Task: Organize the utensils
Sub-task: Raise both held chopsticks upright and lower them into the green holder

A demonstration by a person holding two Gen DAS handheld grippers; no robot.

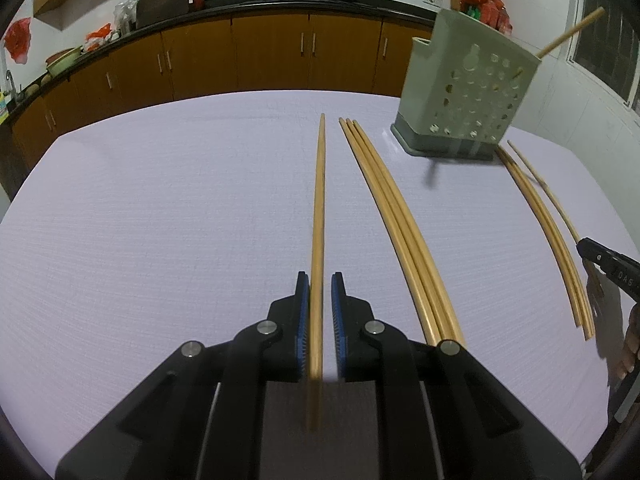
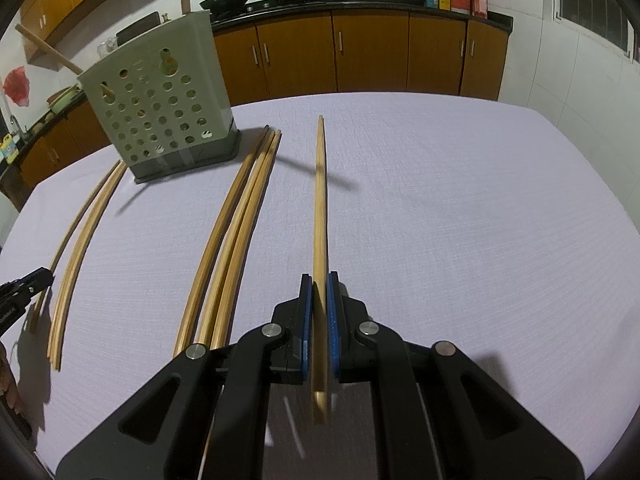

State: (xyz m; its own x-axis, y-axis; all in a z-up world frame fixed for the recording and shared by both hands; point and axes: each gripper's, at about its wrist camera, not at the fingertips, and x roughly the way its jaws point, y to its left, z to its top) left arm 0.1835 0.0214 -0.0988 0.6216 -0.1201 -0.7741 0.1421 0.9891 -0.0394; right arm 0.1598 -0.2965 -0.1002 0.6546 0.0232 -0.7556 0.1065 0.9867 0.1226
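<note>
Between the blue ribbed pads of the left hand-held gripper point(image 1: 320, 280) sits one long round bamboo chopstick point(image 1: 319, 216), jaws narrowed onto its thick end, tip pointing forward and away over the table. A sliver of gap shows beside the stick on the right pad, so the pinch looks light. Right hand-held gripper point(image 2: 320, 280) does the same: jaws closed tight on a second pale bamboo chopstick point(image 2: 321, 200), butt end poking back past the pads. Both sticks are held near the butt, probably so the thin tips can be steered into the holder.

Ahead and to the right of the left hand-held gripper stands the grey-green plastic utensil holder point(image 1: 472, 80), boxy, perforated with round holes, on a darker grey base; two wooden sticks already lean out of its top. From the right hand-held gripper it sits ahead-left.

Just right of the left hand-held gripper lies a bundle of three loose chopsticks point(image 1: 384, 200), side by side and touching. Further right, near the holder base, lies another loose group of chopsticks point(image 1: 540, 220). These are likely laid roughly parallel for easy one-at-a-time pickup.

The table point(image 1: 160, 200) is covered in pale lilac woven cloth, matte, fine grid texture: decent friction, sticks shouldn't roll. Chopsticks are smooth, slim and tapered, so they could twist in a loose grip.
</note>
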